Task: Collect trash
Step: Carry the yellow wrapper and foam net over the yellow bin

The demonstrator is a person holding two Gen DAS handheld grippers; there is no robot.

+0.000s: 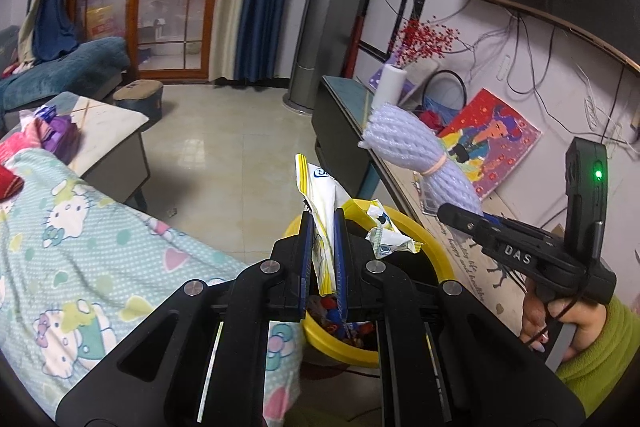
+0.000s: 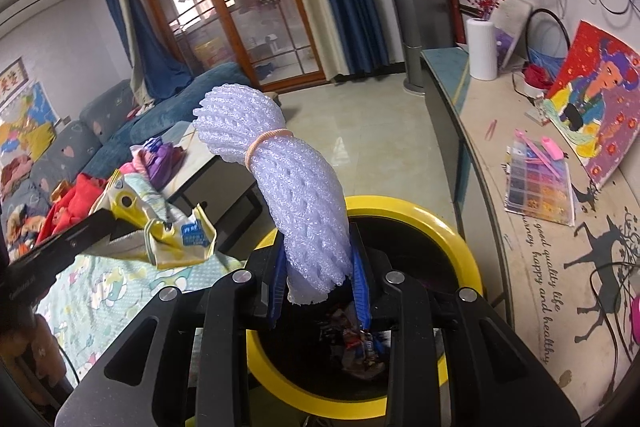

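My left gripper (image 1: 323, 217) is shut on a white and yellow snack wrapper (image 1: 320, 199) and holds it above the yellow-rimmed trash bin (image 1: 436, 247). The wrapper also shows in the right wrist view (image 2: 172, 227). My right gripper (image 2: 318, 259) is shut on a bundle of white foam netting (image 2: 280, 179) tied with a rubber band, held over the bin (image 2: 440, 223). The bundle also shows in the left wrist view (image 1: 416, 155). Colourful wrappers (image 2: 360, 343) lie inside the bin.
A bed with a cartoon-print blanket (image 1: 80, 227) lies left of the bin. A long counter (image 2: 560, 267) on the right holds a bead tray (image 2: 536, 187), a painting (image 2: 596, 99) and a paper roll (image 2: 482, 47). A low table (image 1: 104, 135) and sofa (image 1: 60, 75) stand beyond.
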